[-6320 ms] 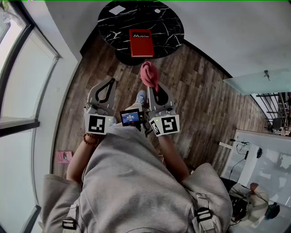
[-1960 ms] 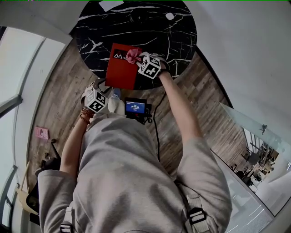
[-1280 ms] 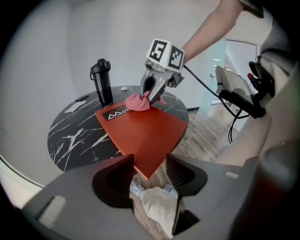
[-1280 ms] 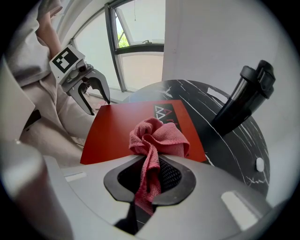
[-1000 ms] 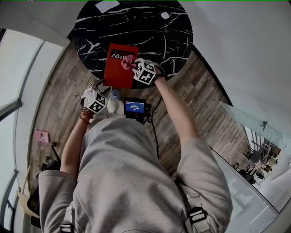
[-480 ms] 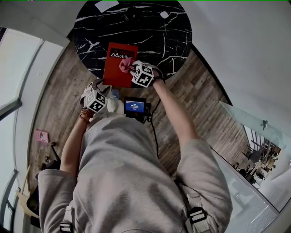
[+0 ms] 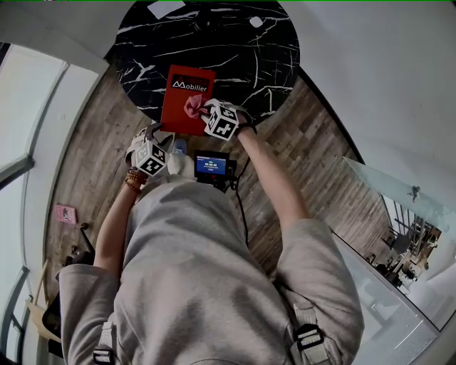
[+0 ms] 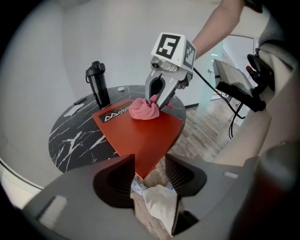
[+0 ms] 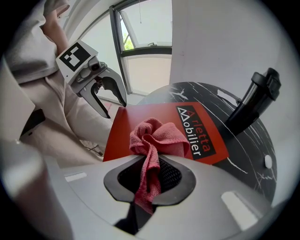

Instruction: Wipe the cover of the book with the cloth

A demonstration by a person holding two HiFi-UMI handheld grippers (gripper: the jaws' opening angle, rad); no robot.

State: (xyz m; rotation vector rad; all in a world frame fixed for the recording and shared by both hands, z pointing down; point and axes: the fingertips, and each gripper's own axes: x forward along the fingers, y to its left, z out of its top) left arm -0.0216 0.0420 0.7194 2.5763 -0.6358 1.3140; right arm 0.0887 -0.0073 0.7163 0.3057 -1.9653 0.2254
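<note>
Right gripper view: your right gripper [image 9: 151, 164] clamps the cloth [image 9: 157, 136], resting on the book [image 9: 145, 112].
Left gripper [image 8: 150, 161]: jaws wide, closing, book corner between tips, unpressed.

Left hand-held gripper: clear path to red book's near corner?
Likely yes: the red book's near corner overhangs the black marble table right ahead of the left hand-held gripper, jaws closing but gripping nothing. The right hand-held gripper and pink cloth sit farther up.

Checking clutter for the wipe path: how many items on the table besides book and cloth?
3: black bottle beyond the book, white card at the far left edge, small white piece far right. Others may be hidden.
</note>
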